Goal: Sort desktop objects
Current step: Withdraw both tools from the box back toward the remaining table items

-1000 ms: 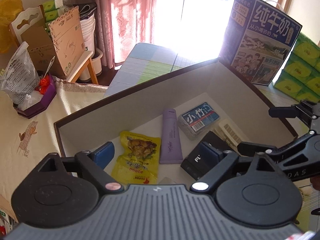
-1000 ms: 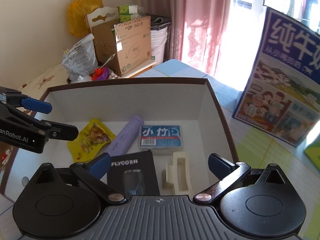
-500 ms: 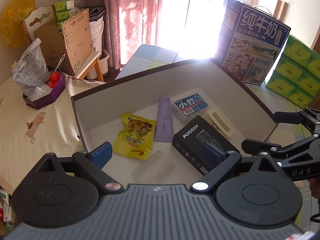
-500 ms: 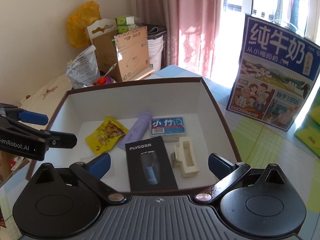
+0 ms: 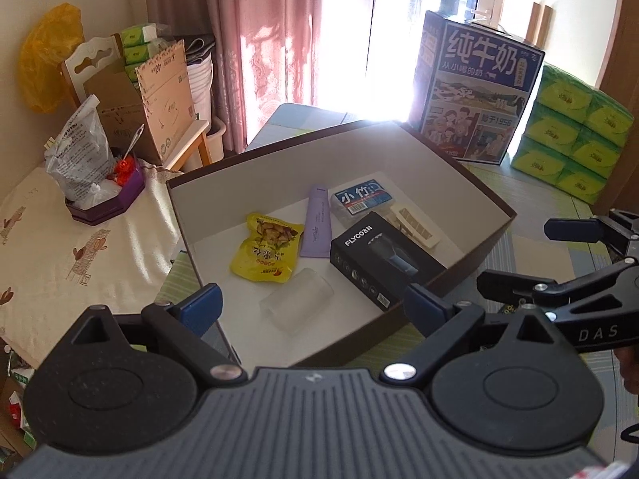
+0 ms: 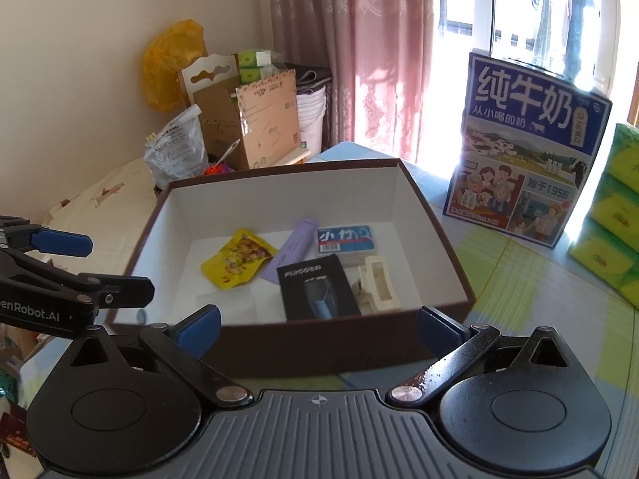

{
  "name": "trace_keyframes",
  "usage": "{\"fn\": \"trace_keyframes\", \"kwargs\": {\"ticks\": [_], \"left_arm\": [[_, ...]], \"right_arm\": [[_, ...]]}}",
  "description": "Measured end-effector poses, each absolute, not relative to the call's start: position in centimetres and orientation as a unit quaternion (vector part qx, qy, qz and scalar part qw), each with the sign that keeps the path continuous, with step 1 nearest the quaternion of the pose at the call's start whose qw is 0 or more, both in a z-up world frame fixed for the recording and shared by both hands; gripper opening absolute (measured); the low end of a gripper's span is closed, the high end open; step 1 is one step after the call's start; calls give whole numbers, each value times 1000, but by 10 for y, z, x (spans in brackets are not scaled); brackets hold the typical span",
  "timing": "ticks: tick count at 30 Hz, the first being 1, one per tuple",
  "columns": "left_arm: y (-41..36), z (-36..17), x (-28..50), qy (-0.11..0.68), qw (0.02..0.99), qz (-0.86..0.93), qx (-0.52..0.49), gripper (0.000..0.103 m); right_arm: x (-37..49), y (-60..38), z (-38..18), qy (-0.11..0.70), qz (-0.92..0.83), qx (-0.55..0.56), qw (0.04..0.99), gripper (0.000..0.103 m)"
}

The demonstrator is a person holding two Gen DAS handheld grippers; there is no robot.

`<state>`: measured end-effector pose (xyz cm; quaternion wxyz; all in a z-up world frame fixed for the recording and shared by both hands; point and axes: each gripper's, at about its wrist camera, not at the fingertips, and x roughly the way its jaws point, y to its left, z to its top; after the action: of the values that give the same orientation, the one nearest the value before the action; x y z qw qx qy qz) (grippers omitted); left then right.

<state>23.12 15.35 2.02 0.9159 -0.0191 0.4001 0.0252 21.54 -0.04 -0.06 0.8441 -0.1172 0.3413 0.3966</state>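
Note:
A brown box with white inside holds a yellow snack packet, a purple tube, a blue-labelled case, a black FLYCO box, a cream hair clip and a clear cup lying on its side. My left gripper is open and empty at the box's near left. My right gripper is open and empty at the near right.
A blue milk carton box stands behind the brown box. Green tissue packs are stacked at the right. A purple dish with a plastic bag and cardboard boxes stand at the left on a cream cloth.
Both grippers have pulled back and up away from the box, so the whole box and its near wall now show. Both stayed open and empty.

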Motion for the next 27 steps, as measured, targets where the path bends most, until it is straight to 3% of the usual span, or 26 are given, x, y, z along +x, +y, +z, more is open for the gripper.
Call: {"fn": "trace_keyframes", "kwargs": {"ticks": [27], "left_arm": [[88,37,126,378,925,41,0,99]], "right_arm": [[122,-90,4,332,418,-128,836,101]]}}
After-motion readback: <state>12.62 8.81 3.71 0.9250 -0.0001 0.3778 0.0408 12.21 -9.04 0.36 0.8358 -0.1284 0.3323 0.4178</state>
